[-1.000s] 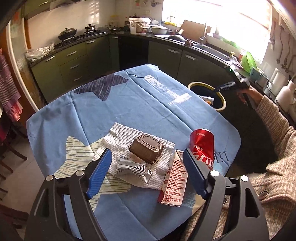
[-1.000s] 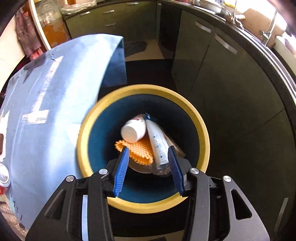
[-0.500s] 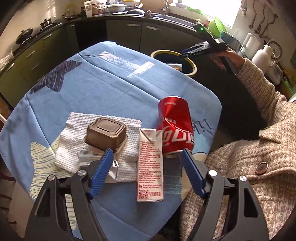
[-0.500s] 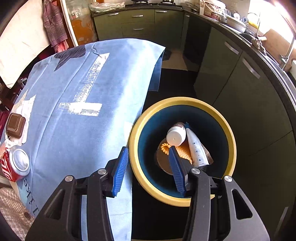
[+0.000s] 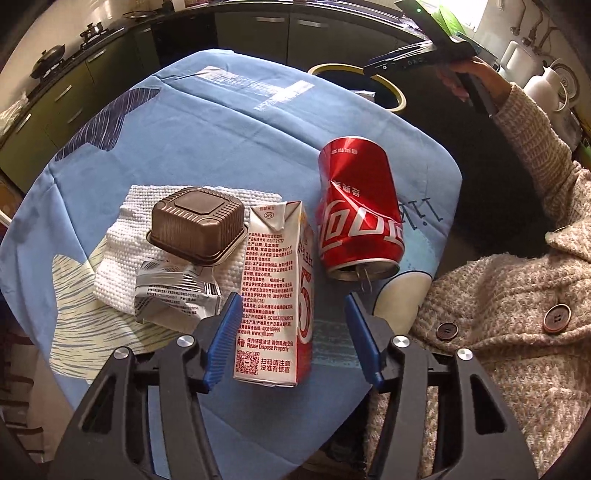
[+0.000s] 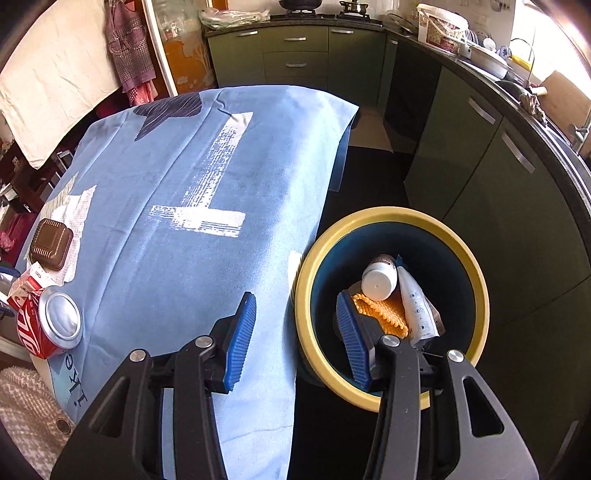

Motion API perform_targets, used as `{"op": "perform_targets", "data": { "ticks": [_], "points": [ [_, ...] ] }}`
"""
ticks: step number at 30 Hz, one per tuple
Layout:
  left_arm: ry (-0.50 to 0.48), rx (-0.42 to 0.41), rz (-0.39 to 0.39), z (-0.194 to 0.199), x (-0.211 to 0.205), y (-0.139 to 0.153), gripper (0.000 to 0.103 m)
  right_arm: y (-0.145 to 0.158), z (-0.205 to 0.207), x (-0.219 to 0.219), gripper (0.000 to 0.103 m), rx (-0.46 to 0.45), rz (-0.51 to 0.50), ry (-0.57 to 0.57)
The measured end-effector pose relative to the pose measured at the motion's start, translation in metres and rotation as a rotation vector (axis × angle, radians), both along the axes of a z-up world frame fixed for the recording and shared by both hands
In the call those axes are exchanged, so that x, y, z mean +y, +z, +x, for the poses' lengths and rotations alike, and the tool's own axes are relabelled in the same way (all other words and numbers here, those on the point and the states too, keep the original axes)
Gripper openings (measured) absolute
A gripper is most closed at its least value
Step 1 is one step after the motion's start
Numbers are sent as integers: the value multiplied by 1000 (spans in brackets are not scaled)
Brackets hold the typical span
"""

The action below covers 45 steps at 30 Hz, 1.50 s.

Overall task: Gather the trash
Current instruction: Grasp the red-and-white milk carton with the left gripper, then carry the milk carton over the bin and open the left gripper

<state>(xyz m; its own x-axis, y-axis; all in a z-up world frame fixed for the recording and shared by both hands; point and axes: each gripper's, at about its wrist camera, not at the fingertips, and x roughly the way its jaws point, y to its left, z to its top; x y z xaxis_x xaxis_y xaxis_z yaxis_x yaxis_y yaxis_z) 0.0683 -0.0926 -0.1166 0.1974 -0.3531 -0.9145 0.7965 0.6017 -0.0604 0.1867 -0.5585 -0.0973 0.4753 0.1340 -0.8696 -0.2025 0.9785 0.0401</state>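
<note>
Bright sun comes in from the window (image 6: 576,33) and washes it white. The pictures are sharp, but edges bend and corners go dark.

Left tool (image 5: 291,338) angled down, jaws just closing; right tool (image 6: 295,334) parted, empty.

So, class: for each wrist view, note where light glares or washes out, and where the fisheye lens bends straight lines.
Left wrist view: window top right blown out; red can shows bright sheen; tablecloth edges bulge outward. Right wrist view: sunlight washes out the right edge; countertop curves in an arc; bin interior is dark but its contents stay readable.
</note>
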Motion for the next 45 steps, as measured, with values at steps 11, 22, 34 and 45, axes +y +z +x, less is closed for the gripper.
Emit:
{"op": "perform_targets", "data": {
  "ticks": [11, 22, 34, 45],
  "points": [
    [11, 5, 31, -1, -2, -11, 55, -3, -2, 1, 46, 3, 17, 8],
    [36, 4, 23, 2, 2, -2, 34, -2, -8, -2, 46, -10, 49, 4],
    [61, -100, 40, 18, -1, 50, 34, -4, -15, -9, 46, -26, 107, -10],
    [-11, -155, -9, 49, -66, 93, 34, 4, -33, -42, 46, -77, 151, -92]
  ]
}}
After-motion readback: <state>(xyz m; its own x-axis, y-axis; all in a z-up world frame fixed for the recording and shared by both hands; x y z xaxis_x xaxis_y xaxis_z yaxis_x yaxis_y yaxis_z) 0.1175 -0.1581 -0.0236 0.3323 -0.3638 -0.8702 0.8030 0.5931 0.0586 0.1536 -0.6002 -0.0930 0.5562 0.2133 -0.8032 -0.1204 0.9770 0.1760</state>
